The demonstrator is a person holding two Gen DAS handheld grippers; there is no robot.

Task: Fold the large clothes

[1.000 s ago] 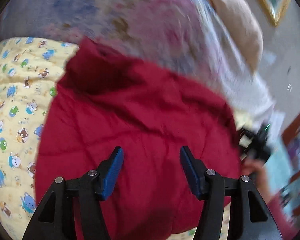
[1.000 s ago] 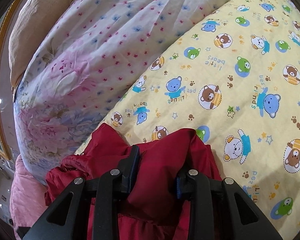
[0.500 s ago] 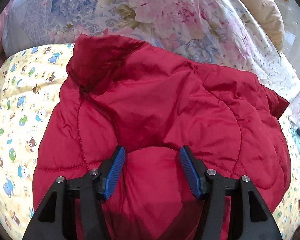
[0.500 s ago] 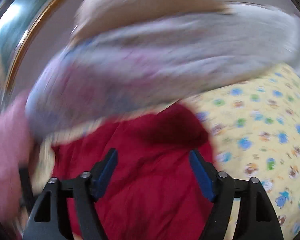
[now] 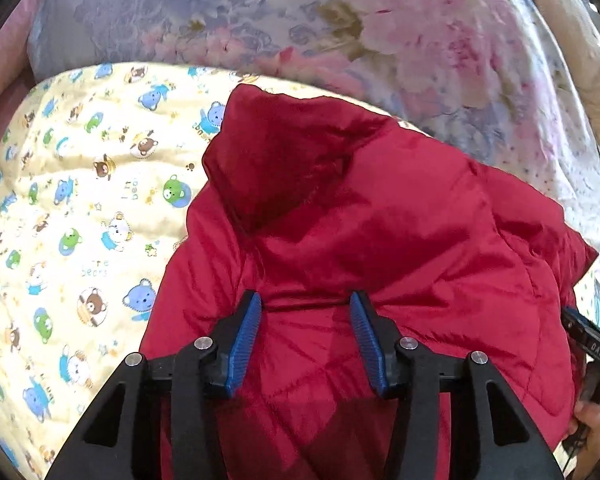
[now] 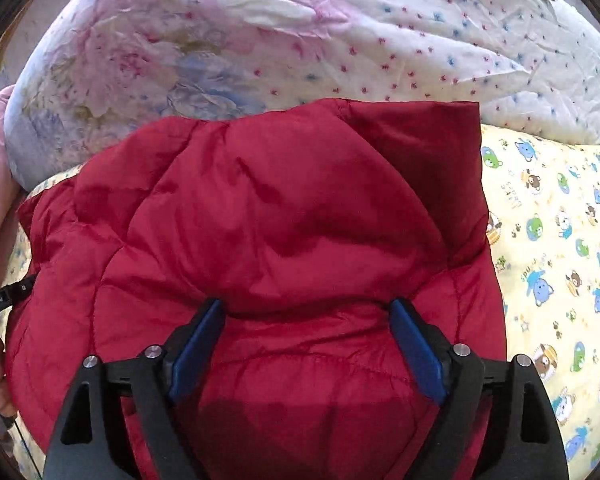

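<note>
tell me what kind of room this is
Most likely a bedroom, with the work done on a bed. A red jacket lies on a yellow bear-print quilt, a bunched floral duvet sits behind it, and a tan pillow shows at the edge.

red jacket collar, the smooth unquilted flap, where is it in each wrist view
Left wrist: the collar stands up at upper centre, at the far left corner of the red jacket.
Right wrist: the collar is at upper right, at the jacket's far right corner.
Shared landmark: the yellow bear-print quilt borders the collar in both views, left of it in the left wrist view, right of it in the right wrist view.
</note>
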